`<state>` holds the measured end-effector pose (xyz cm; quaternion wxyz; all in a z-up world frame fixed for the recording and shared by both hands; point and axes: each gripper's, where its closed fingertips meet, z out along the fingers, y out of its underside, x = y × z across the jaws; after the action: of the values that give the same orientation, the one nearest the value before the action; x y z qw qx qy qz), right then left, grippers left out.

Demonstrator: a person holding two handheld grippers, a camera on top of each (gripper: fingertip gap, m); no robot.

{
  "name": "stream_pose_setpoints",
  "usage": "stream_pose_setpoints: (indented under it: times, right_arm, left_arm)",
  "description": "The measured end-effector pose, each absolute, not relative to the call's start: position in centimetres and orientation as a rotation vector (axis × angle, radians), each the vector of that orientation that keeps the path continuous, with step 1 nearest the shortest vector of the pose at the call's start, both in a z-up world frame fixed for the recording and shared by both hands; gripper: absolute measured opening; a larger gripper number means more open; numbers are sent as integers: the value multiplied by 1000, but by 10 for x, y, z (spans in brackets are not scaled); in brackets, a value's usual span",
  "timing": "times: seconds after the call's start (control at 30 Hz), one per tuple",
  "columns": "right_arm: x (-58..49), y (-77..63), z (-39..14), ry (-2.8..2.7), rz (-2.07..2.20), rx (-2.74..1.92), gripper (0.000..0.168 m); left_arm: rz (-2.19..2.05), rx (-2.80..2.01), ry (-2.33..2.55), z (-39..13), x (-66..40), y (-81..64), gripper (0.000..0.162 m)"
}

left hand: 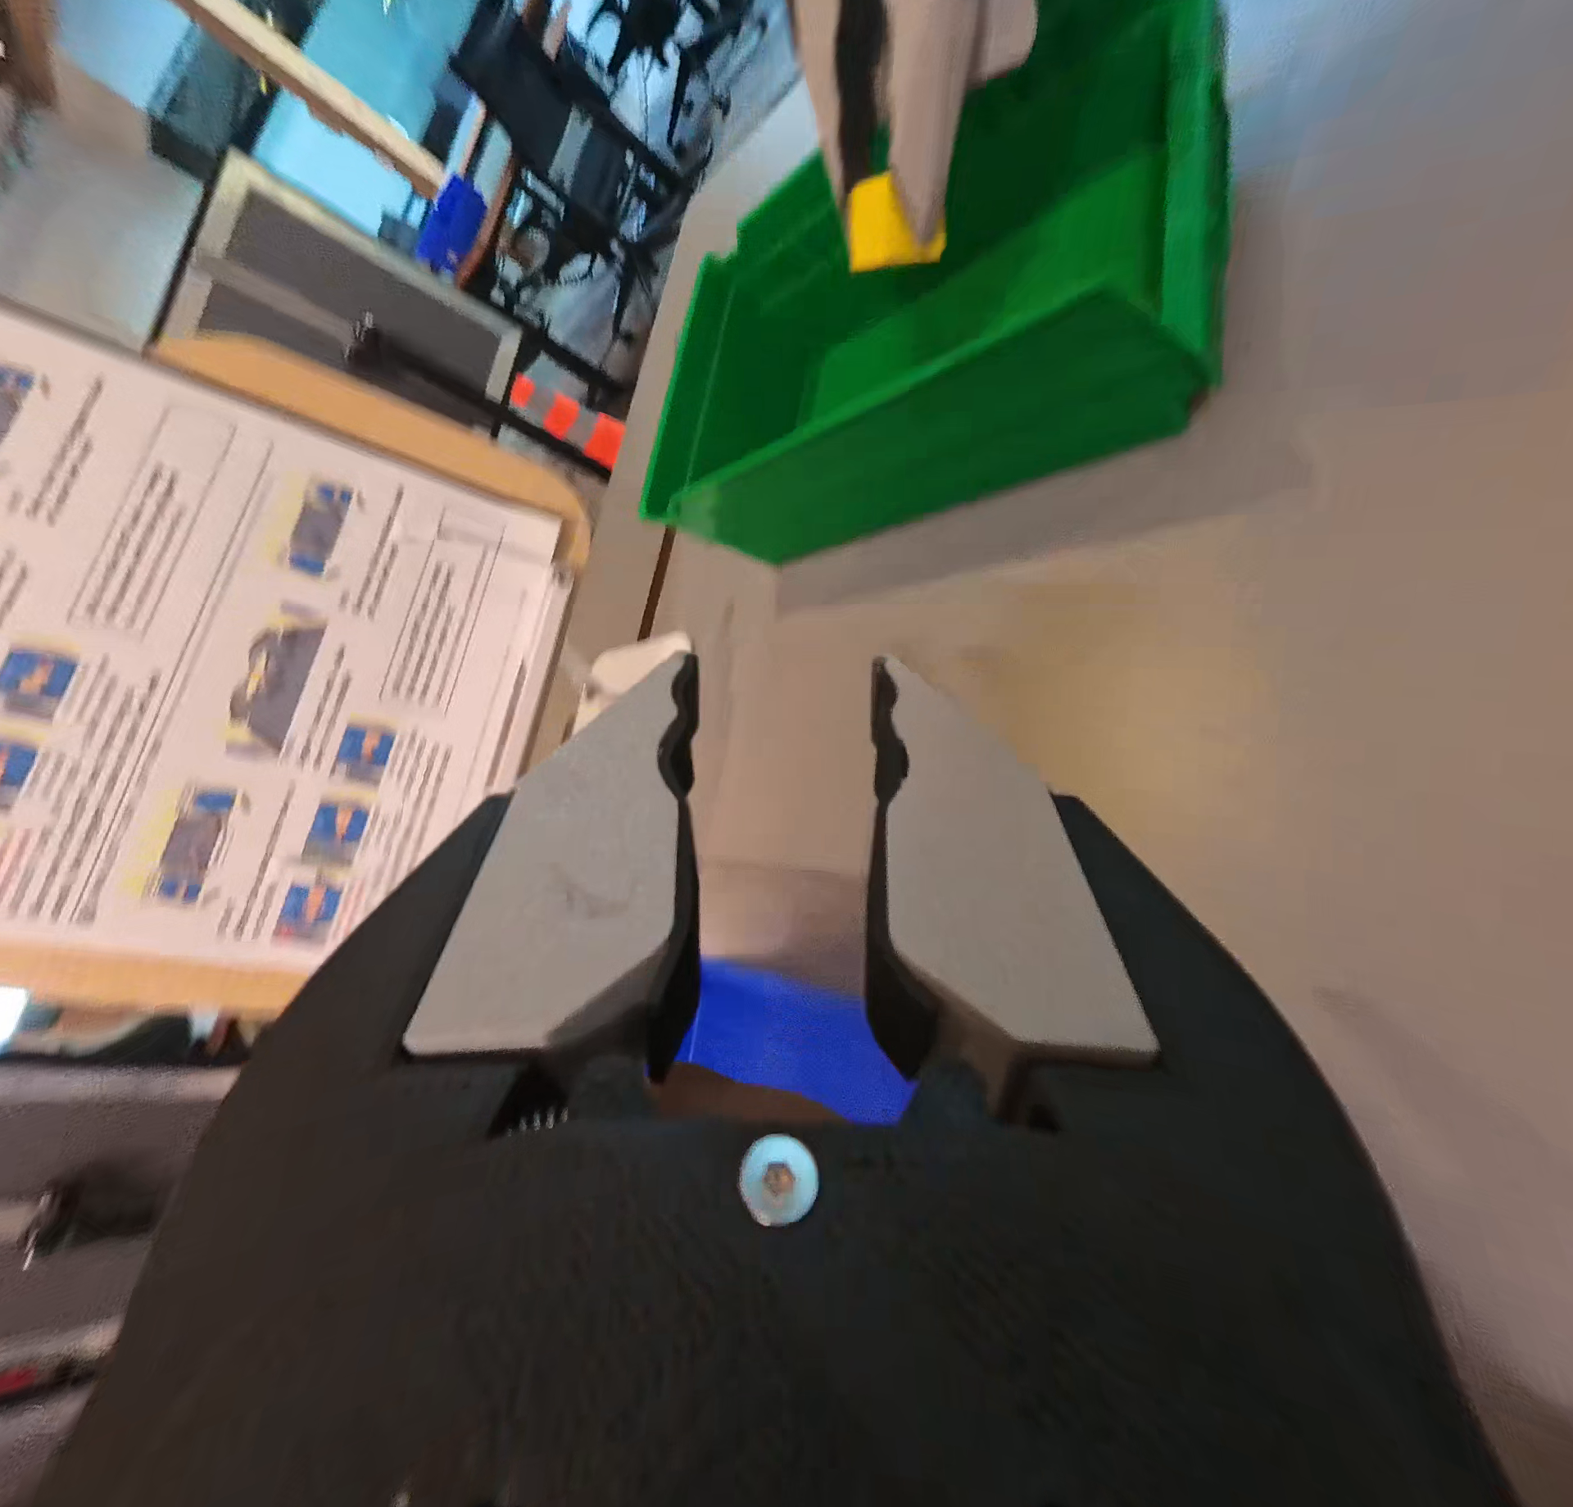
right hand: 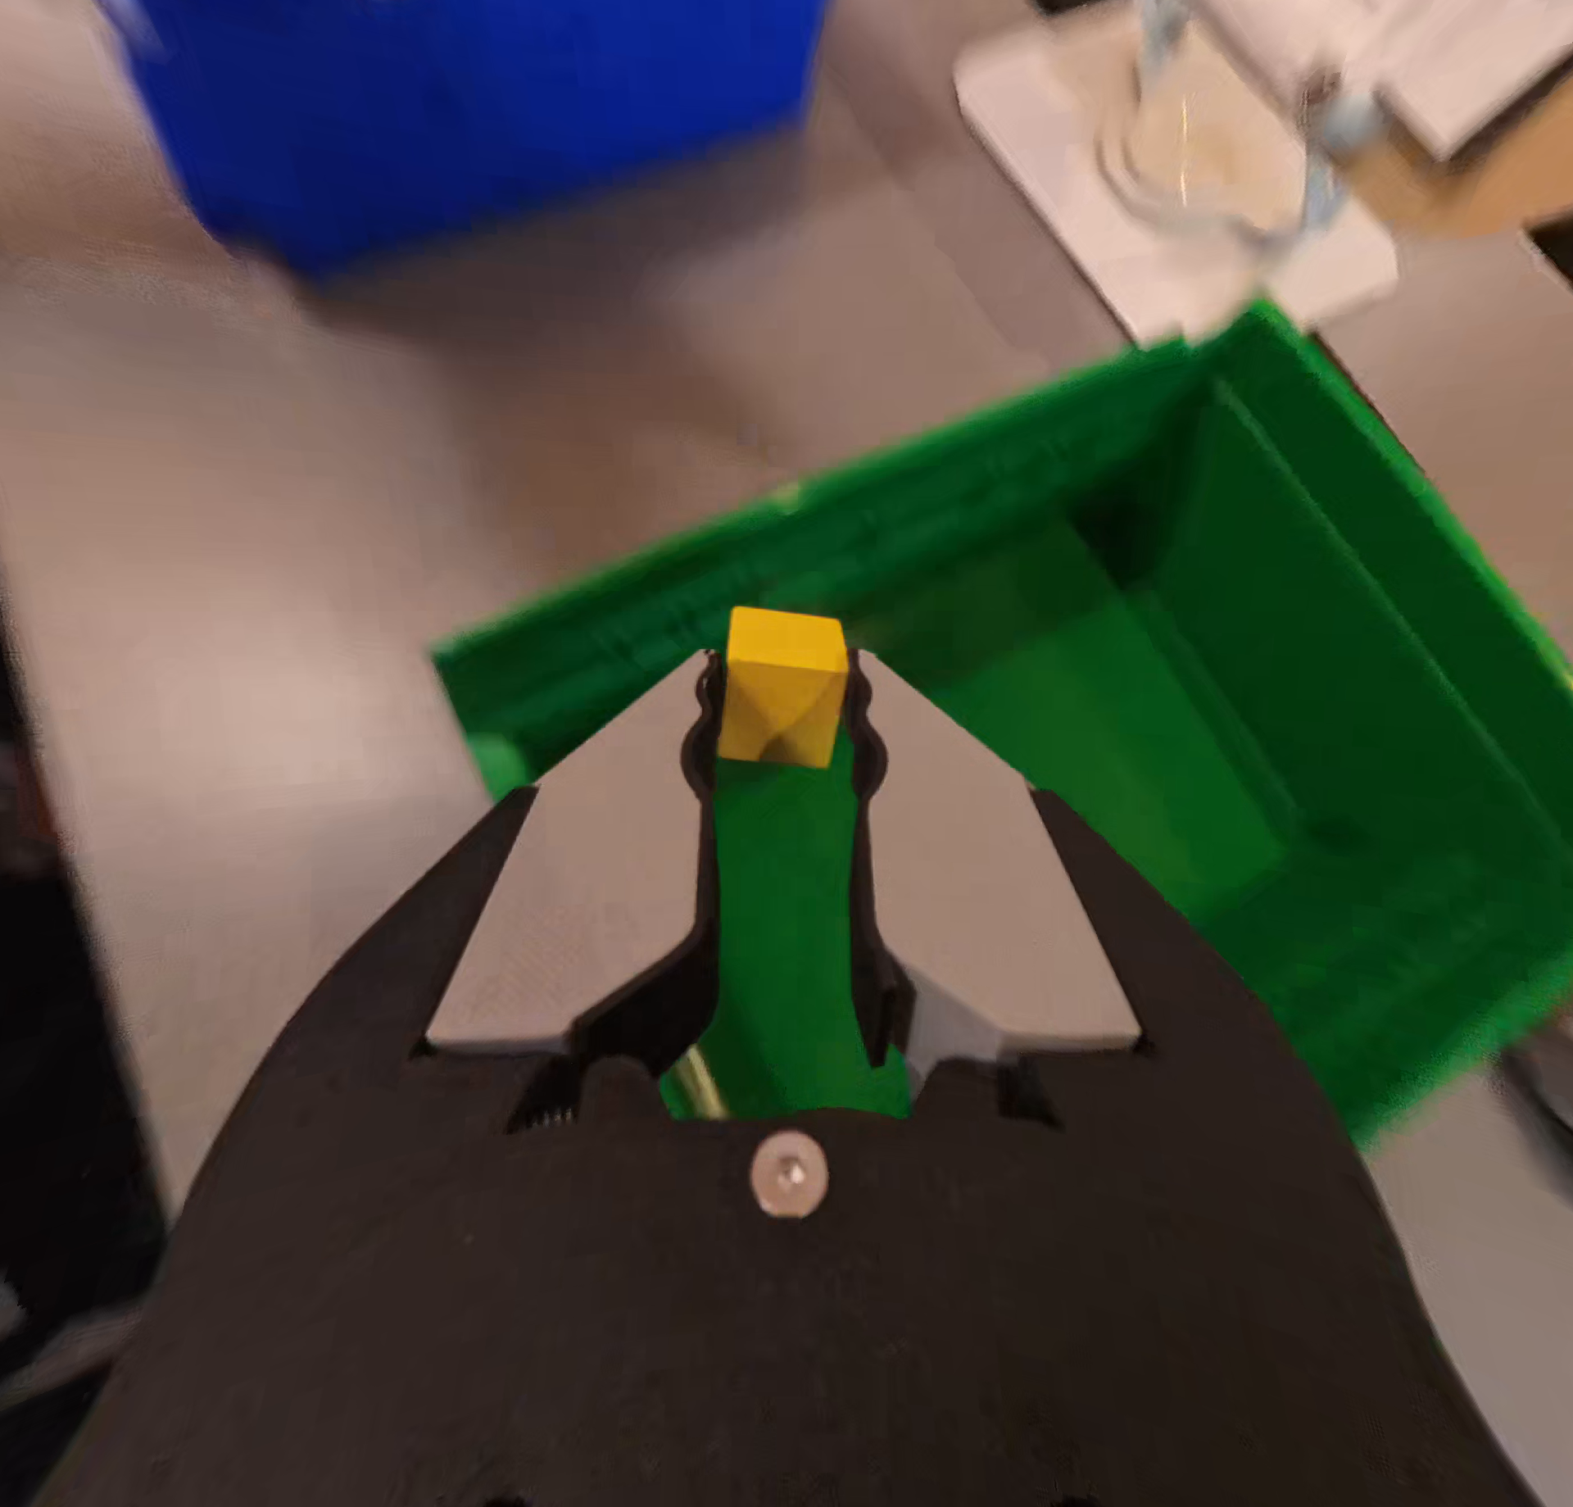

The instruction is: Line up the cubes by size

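Where the left wrist view looks along its own fingers, the left tongs (left hand: 783,683) stand apart with nothing between them, hanging over the pale counter (left hand: 1277,785). A blue patch (left hand: 783,1040), too blurred to identify, shows low between the fingers near their roots. Farther off sits a green bin (left hand: 936,393), and above it the right tongs (left hand: 889,215) reach down from the top edge, clamped on a yellow cube (left hand: 885,227). To the left lies a white printed sheet (left hand: 255,657), with dark racks behind it.

In the right wrist view, the right tongs (right hand: 783,683) are closed on the yellow cube (right hand: 783,683), which sits at the very fingertips and juts slightly past them. The cube is held over the green bin (right hand: 1277,615), near its long near-left wall; the bin's floor shows bare green. Beyond, on the grey counter (right hand: 340,530), a blue bin (right hand: 477,87) stands well apart from the green one, and a clear glass vessel (right hand: 1192,146) rests on a white base at upper right.
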<state>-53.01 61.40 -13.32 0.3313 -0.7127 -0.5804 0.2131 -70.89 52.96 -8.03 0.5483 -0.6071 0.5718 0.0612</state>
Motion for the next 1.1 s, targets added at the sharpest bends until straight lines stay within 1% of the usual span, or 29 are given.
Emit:
stream_pose_setpoints:
  times: [0.07,0.2,0.3,0.37,0.47,0.5,0.57,0.6,0.63,0.73,0.83,0.87,0.9,1.0,1.1]
  right_arm:
    - [-515,628,-163,-1659,388,-1884,26]
    - [-520,632,-209,-1957,222,-1803,26]
    - [-532,630,-230,-2101,183,-1760,26]
    - [-537,631,-239,-2149,164,-1760,26]
    - [-541,633,-247,-2193,154,-1774,28]
    - [-543,632,-247,-2196,176,-1783,29]
    - [-542,633,-247,-2197,170,-1831,39]
    - [-542,635,-247,-2183,153,-1854,48]
    - [-543,636,-245,-2169,160,-1868,54]
    - [-546,632,-232,-2110,242,-1854,57]
    - [-547,624,-214,-2043,325,-1799,59]
    - [-547,621,-207,-2012,360,-1778,59]
    - [-548,618,-199,-1969,400,-1762,59]
    - [-553,609,-172,-1788,569,-1745,57]
    - [-565,587,-140,-1605,825,-1703,58]
  left_arm:
    - [205,-1497,1334,-88,-744,526,38]
    - [277,-1611,1348,-115,-792,512,41]
    - [302,-1724,1413,-142,-822,501,53]
    - [252,-1832,1452,-159,-840,493,67]
    - [316,-1937,1498,-172,-872,498,68]
    - [339,-1973,1524,-176,-882,501,67]
    - [349,-2060,1584,-186,-895,506,65]
    - [359,-2096,1606,-191,-900,512,66]
    - [370,-2130,1626,-196,-906,517,66]
    - [380,-2258,1694,-218,-921,529,69]
    - [334,-2363,1772,-241,-928,529,69]
    - [351,-2384,1797,-245,-931,530,62]
    - [346,-2369,1790,-244,-928,535,49]
    - [283,-2245,1767,-234,-909,543,47]
    - [260,-1996,1625,-197,-883,559,47]
